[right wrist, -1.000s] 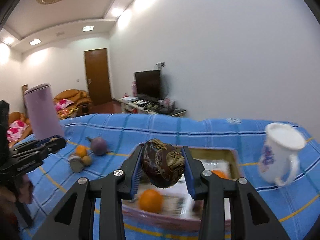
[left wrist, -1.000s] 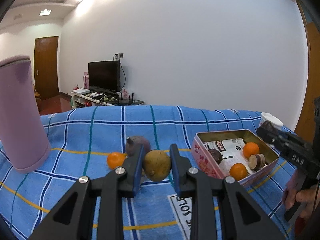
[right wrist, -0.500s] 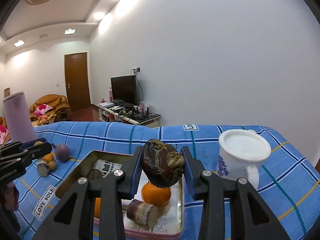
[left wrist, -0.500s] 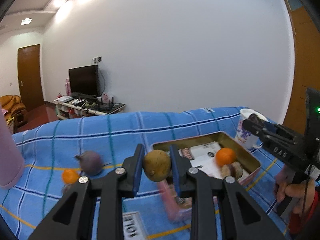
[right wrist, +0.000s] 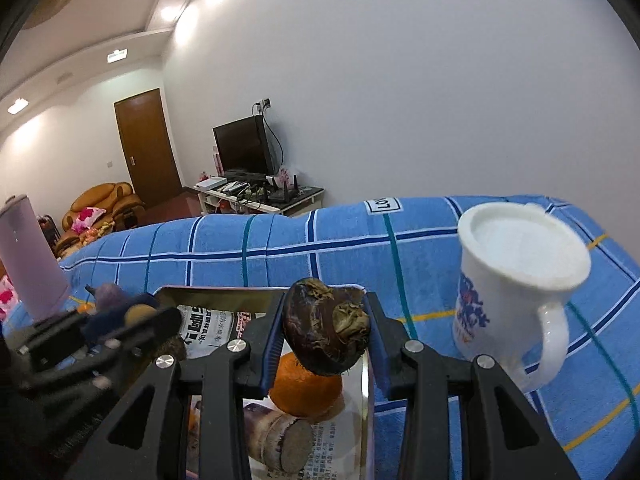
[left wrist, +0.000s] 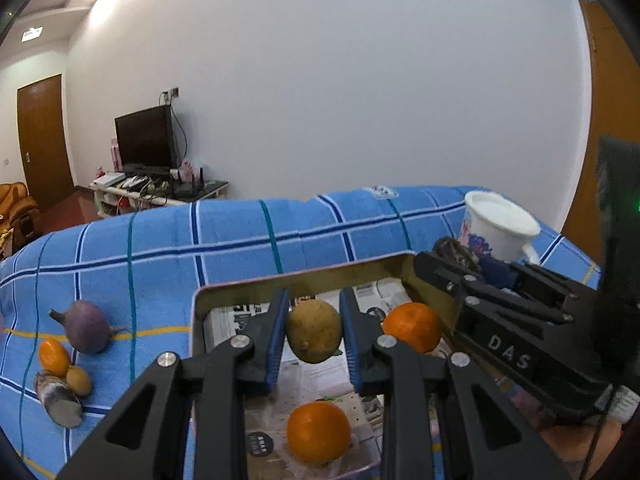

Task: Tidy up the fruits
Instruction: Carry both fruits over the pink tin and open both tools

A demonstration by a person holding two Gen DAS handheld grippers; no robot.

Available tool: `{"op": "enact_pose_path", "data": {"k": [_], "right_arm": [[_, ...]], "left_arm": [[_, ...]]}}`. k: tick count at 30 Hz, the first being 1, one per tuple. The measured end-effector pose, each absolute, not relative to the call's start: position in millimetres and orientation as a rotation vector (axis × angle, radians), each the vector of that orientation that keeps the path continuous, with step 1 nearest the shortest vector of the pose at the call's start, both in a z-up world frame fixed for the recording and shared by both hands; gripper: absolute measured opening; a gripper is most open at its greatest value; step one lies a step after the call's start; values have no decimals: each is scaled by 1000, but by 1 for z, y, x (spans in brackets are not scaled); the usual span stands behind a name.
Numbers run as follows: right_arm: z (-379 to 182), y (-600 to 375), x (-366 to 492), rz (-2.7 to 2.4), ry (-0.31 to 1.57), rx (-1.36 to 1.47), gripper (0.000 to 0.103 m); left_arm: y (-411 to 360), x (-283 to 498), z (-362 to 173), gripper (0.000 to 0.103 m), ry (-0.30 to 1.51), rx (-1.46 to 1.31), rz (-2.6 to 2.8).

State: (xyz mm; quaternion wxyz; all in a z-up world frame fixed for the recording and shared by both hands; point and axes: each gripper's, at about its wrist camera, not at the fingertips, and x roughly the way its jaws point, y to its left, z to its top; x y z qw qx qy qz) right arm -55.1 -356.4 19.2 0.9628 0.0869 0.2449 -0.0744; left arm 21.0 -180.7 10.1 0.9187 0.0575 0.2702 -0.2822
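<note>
While both carried fruit toward the tin (left wrist: 304, 280) | left hand-held gripper (left wrist: 313, 338) clamped a tan fruit (left wrist: 314, 336) above its paper lining | right hand-held gripper (right wrist: 326, 334) pinched a dark wrinkled fruit (right wrist: 326, 330) over the orange (right wrist: 304, 388), seemingly for dropping in.

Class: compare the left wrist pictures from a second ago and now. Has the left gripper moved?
Yes. The left gripper, shut on the brown fruit, has moved right, from over the cloth near the purple fruit to above the tin.

Left tool (left wrist: 314, 338) and right tool (right wrist: 326, 330) each clamp something, apparently firmly.
</note>
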Motion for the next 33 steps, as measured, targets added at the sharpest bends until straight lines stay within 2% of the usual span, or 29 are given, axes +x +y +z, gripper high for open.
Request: {"op": "enact_pose_path", "data": {"k": [11, 31, 32, 33], "right_arm": [[8, -342, -34, -55, 598, 159, 40], [2, -327, -25, 96, 634, 210, 41], [2, -327, -25, 94, 634, 213, 41], [2, -328, -25, 91, 633, 217, 43]], "left_arm": [[-183, 36, -4, 28, 644, 121, -506], [-183, 35, -11, 29, 695, 183, -445], [-183, 35, -11, 31, 695, 183, -444], [-184, 36, -10, 42, 695, 183, -437]]}}
